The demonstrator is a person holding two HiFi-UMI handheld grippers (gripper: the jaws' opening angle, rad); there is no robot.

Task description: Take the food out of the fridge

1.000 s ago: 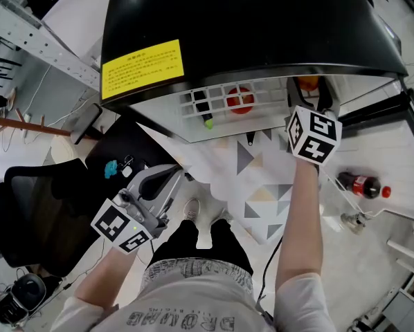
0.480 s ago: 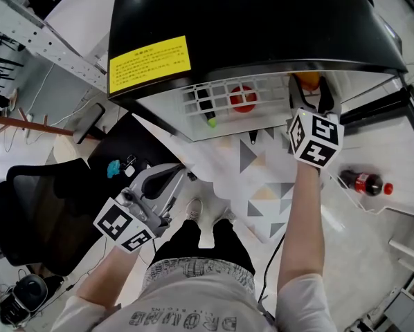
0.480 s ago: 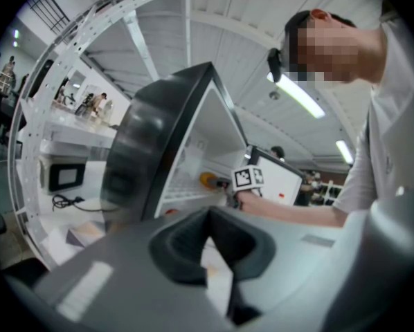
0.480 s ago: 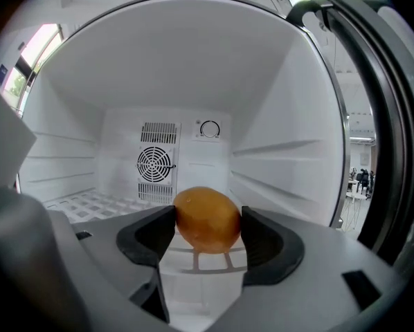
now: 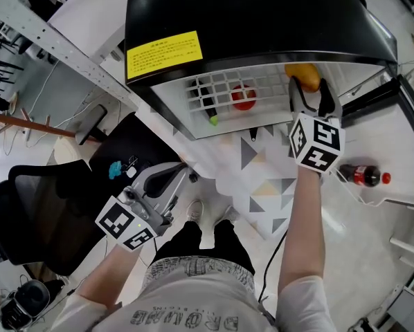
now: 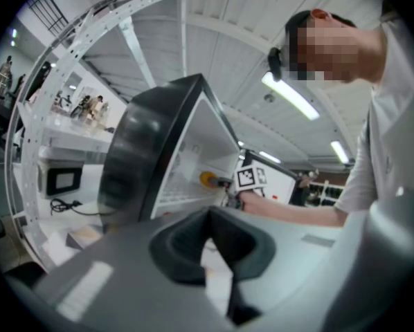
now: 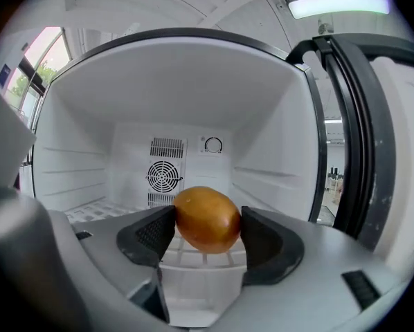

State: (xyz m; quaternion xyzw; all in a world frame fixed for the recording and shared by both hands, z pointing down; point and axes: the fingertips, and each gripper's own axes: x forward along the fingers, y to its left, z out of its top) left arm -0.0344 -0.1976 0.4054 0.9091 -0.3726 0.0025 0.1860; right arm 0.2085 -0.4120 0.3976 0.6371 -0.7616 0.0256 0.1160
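Note:
The black-topped fridge (image 5: 262, 19) stands open with its white inside (image 7: 165, 116) lit. My right gripper (image 5: 309, 92) is at the shelf's right front, shut on an orange fruit (image 5: 298, 74). Both pads press the fruit's (image 7: 207, 220) sides just above the wire shelf (image 7: 96, 209). A red round fruit (image 5: 244, 97) and a dark bottle with a green tip (image 5: 205, 106) lie on that shelf. My left gripper (image 5: 167, 185) hangs low at the left, away from the fridge, its jaws (image 6: 210, 251) shut on nothing.
The fridge door (image 5: 394, 137) stands open at the right, with a cola bottle (image 5: 360, 176) in its rack. A black office chair (image 5: 34, 206) is at the lower left. The person's feet (image 5: 207, 216) stand on the patterned floor before the fridge.
The orange fruit, still held by my right gripper, shows more fully past the fridge's top edge. The view has shifted a little. My left gripper has hardly moved.

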